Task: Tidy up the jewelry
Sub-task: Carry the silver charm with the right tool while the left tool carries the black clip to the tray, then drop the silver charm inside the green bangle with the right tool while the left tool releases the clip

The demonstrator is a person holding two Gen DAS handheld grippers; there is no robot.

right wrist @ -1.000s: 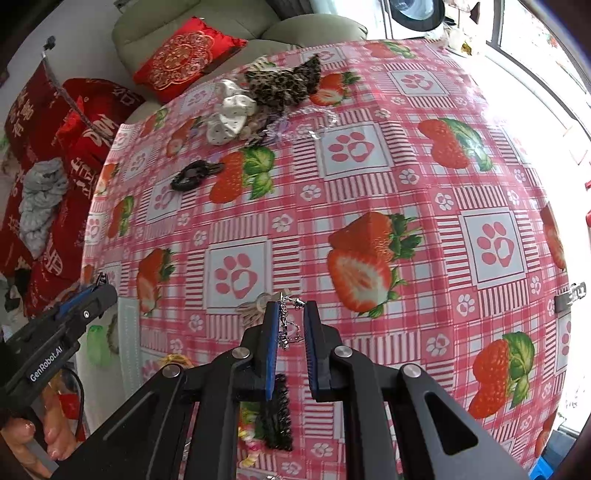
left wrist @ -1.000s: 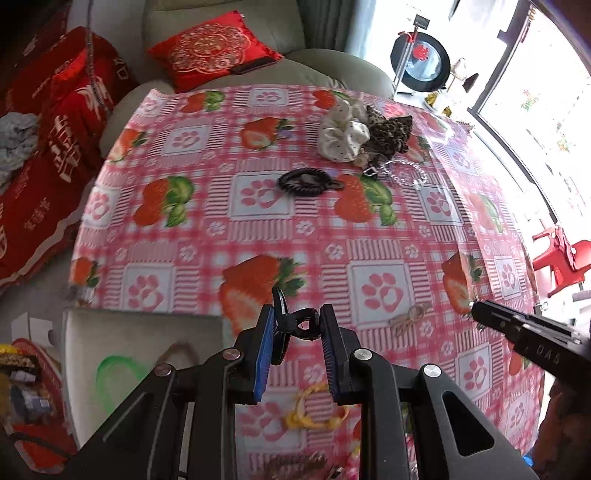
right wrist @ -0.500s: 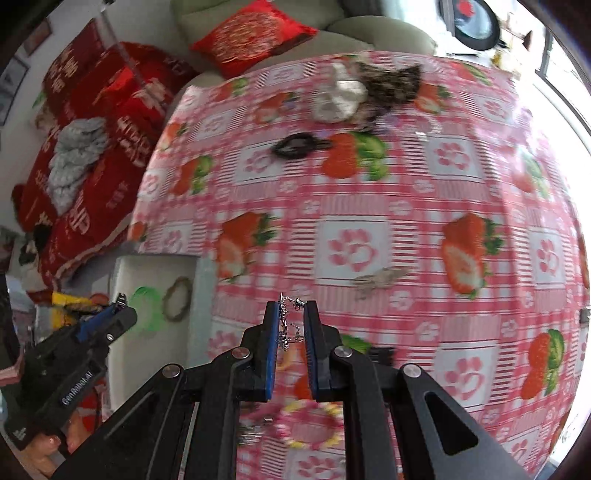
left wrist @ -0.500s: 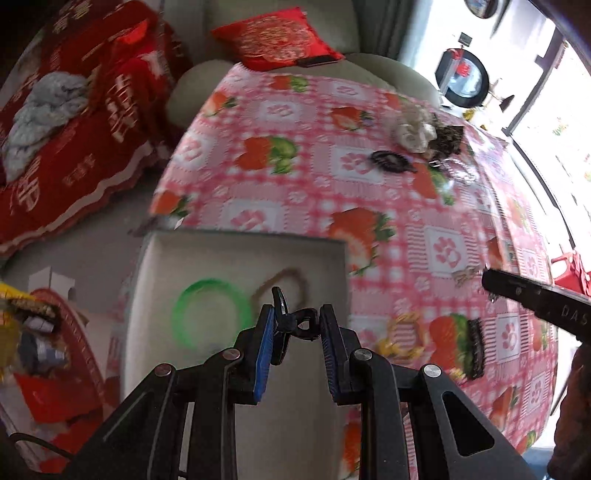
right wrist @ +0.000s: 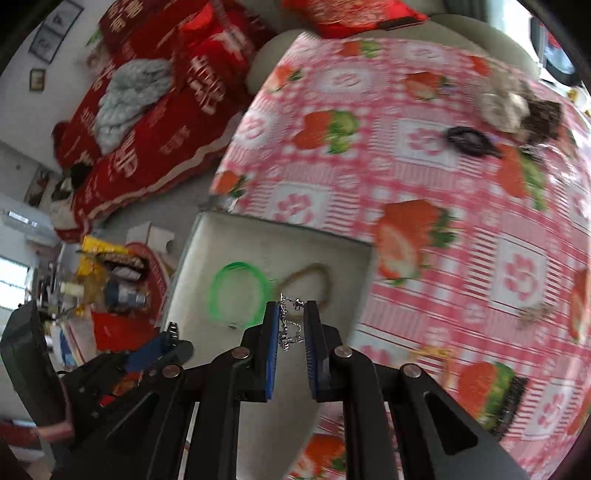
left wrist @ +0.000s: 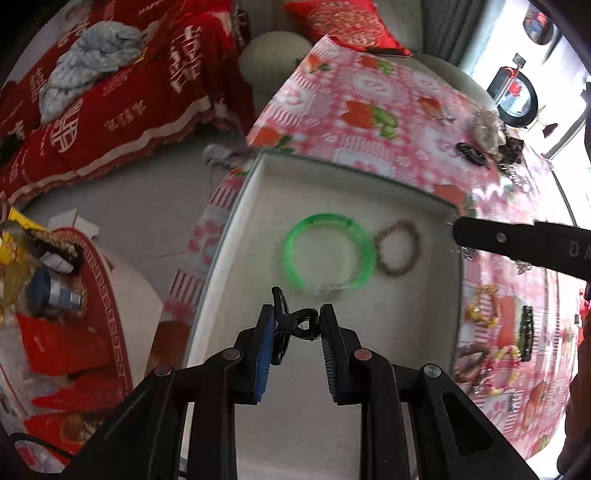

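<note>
Black plastic hair claw clip pinched in left gripper over shallow white tray, thin silver chain clamped in right gripper; lower each onto bare floor clear of green bangle before letting go

A home living room: sofa, red cushion, strawberry tablecloth.

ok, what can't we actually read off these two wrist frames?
- Left wrist: black clip in the left tongs, lower part hidden behind the pads.
- Right wrist: silver chain in the right tongs, length hidden between pads; brown bracelet motion-blurred.
- Left wrist: jewelry near the right edge of the tablecloth, blurred.
</note>
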